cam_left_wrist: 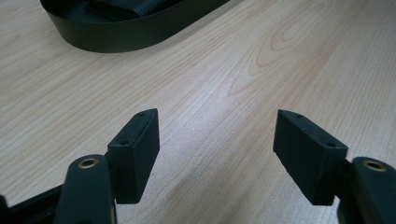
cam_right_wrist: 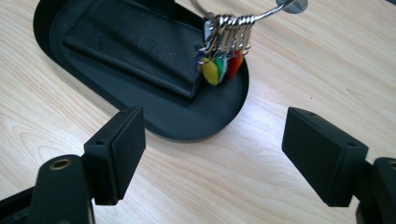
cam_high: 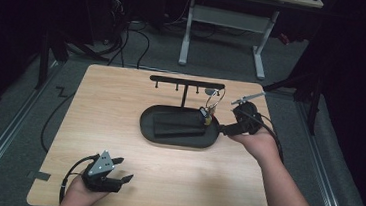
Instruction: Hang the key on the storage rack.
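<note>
**Both grippers open and empty; key bunch hanging over the tray ahead of the right gripper**

Left gripper (cam_high: 124, 170): held low over the near left corner of the table (cam_high: 118, 127), in the person's left hand (cam_high: 83, 188). In the left gripper view its jaws stand wide apart with bare wood between them. Nothing held. The oval black tray (cam_left_wrist: 116, 39) lies well ahead of it and to its left, seen as a dark rim.

Right gripper (cam_high: 225, 130): held in the right hand (cam_high: 260, 142), just beside the right end of the tray in the high view. In the right gripper view its jaws are spread wide, nothing between them, and the near rim of the tray shows in the gap.

Key bunch (cam_right_wrist: 223, 53): several small steel rings threaded on one large wire ring (cam_right_wrist: 261, 14), with yellow, green and red tags hanging below. It sits ahead of the right gripper, a little above the line between the jaws, over the tray's right end. In the high view the wire ring runs up to a peg of the black T-shaped rack (cam_high: 187, 83) that stands behind the tray. Whether the tags touch the tray floor, I cannot tell.

Wallet (cam_right_wrist: 135, 44): flat black leather piece lying inside the tray, ahead of the right gripper's left jaw; its near corner is just beside the tags.
</note>
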The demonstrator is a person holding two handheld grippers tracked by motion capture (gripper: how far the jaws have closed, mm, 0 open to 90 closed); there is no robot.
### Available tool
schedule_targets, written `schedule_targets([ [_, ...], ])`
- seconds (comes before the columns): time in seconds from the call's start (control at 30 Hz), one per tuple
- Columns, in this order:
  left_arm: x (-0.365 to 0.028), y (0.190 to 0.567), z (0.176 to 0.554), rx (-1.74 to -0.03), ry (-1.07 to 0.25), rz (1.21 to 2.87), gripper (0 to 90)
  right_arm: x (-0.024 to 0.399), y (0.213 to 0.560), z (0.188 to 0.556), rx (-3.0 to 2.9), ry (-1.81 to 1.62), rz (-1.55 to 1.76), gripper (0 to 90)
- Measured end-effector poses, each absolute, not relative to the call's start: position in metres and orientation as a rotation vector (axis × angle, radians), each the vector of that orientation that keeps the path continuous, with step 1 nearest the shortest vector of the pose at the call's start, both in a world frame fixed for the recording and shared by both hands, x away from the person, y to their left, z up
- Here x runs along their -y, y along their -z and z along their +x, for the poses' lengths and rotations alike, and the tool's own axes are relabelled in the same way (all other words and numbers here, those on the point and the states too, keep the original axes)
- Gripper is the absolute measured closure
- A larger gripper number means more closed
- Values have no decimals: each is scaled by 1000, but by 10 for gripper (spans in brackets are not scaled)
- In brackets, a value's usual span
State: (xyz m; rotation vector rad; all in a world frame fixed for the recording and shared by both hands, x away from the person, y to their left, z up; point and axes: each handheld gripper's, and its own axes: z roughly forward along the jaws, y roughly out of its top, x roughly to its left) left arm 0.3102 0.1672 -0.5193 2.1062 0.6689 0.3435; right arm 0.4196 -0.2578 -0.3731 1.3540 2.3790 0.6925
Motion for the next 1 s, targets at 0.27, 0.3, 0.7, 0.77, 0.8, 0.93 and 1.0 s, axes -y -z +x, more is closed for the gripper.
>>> schedule_targets([
  [0.27, -166, 520, 311, -668, -346, 2117, 322, 261, 407, 385, -2330, -775, 1345, 190],
  [0.3, -166, 520, 310, -668, -348, 2119, 322, 262, 415, 377, -2321, -794, 1340, 197],
  [0.7, -162, 519, 307, -655, -332, 2120, 321, 273, 469, 325, -2225, -964, 1311, 204],
  [0.77, -161, 519, 307, -655, -330, 2119, 321, 275, 478, 316, -2205, -982, 1298, 204],
  [0.8, -161, 519, 307, -655, -330, 2119, 321, 275, 478, 316, -2205, -982, 1298, 204],
  [0.93, -160, 519, 304, -654, -327, 2113, 319, 283, 496, 296, -2170, -1015, 1297, 203],
  [1.0, -160, 519, 304, -657, -324, 2116, 312, 284, 499, 294, -2170, -1013, 1292, 203],
])
